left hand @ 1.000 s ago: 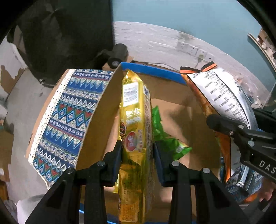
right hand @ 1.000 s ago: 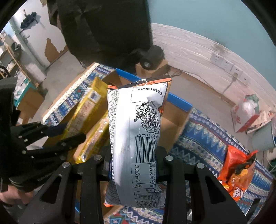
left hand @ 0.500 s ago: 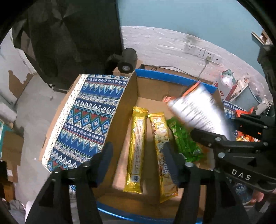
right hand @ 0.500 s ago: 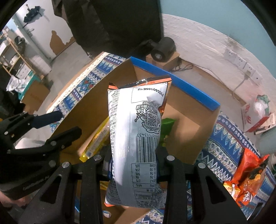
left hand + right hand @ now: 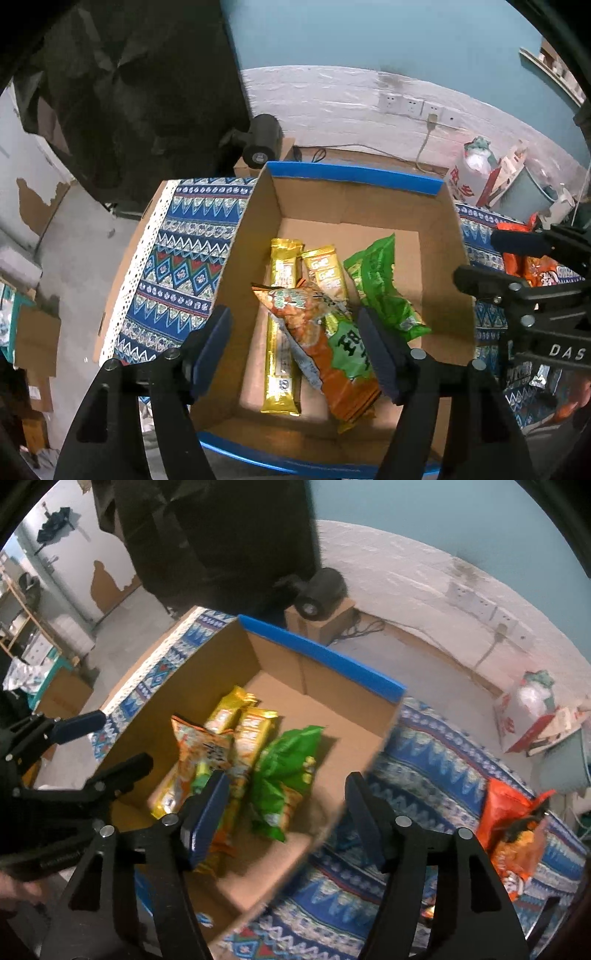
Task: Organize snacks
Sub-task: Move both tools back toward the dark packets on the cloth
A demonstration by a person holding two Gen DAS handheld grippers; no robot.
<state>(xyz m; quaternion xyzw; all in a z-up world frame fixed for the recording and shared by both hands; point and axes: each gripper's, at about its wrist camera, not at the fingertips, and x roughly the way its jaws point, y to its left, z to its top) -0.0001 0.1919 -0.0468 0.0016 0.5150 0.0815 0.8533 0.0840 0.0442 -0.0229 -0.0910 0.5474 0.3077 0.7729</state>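
Both packets have dropped from the jaws into the box (image 5: 436, 236): the left gripper (image 5: 295, 347) let go of a gold bar, the right gripper (image 5: 282, 814) of the orange bag (image 5: 325, 343). Each pair of jaws has just been opening and now stands wide with nothing between the pads. The box is plain brown cardboard with blue tape along its rim, square and open-topped, on a cloth (image 5: 184, 266) woven in blue zigzag bands. Four glossy foil packets lie on its floor: two long gold bars (image 5: 282, 295) side by side, one crumpled green bag (image 5: 380, 291), and the orange bag slanting across both bars. Another orange packet (image 5: 513, 830) sits on the cloth outside the box.
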